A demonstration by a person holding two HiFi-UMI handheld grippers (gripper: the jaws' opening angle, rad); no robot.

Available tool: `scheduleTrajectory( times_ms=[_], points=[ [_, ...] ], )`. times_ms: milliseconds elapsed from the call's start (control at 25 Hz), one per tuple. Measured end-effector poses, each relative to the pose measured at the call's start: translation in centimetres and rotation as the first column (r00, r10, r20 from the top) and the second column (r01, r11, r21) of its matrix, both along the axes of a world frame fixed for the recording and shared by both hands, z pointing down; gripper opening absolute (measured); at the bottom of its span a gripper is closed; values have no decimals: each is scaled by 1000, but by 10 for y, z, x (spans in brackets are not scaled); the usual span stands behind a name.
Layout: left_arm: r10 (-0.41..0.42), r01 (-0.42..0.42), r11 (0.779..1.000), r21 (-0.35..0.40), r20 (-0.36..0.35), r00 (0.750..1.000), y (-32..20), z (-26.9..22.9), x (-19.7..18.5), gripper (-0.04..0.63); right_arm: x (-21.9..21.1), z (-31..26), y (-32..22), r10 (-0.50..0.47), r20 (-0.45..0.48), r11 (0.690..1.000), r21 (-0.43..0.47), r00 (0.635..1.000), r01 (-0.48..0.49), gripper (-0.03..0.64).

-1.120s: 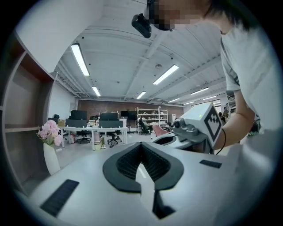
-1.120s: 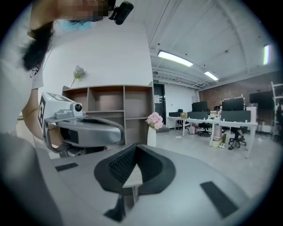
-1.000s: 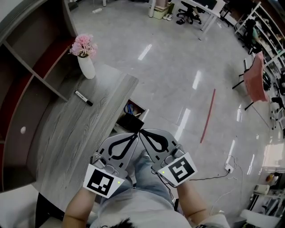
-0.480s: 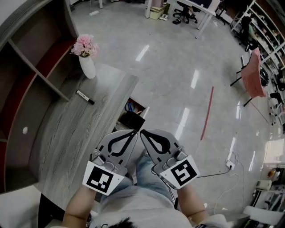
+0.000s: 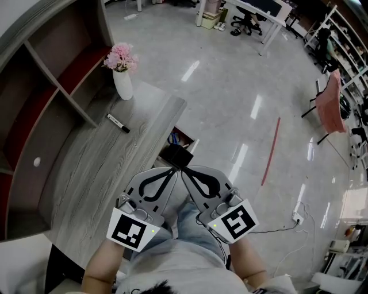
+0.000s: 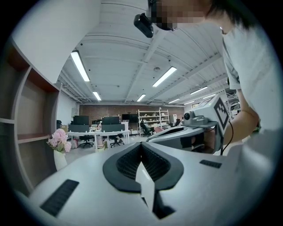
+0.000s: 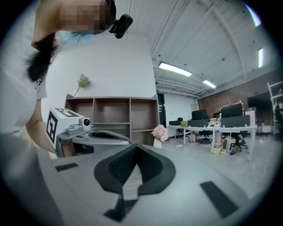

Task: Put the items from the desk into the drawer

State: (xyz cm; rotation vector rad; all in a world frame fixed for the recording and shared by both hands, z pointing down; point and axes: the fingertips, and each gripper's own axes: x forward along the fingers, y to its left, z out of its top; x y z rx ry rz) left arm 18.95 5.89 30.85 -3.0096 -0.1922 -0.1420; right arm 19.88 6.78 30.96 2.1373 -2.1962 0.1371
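A black marker lies on the grey wooden desk, near a white vase of pink flowers. An open drawer juts from the desk's right side, and something blue shows inside it. My left gripper and right gripper are held side by side close to my body, tips just short of the drawer. Both are shut and empty. The left gripper view shows shut jaws and the vase far off. The right gripper view shows the same.
A wooden shelf unit stands along the desk's left side. To the right is glossy open floor with a red strip. Office desks and chairs stand far back. A power strip and cable lie on the floor at the right.
Both grippers stay shut and close together. The head view has shifted, so desk, vase and marker now sit a little further right and lower.
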Motion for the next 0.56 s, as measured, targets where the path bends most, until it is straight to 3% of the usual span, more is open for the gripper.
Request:
scheduleTrajectory(
  times_ms=[560],
  points=[
    [-7,7,1000,-13,7,1000,-1,5,-4,7,-7,5,-2,-14,2,1000,-11,1000,14,6]
  ],
)
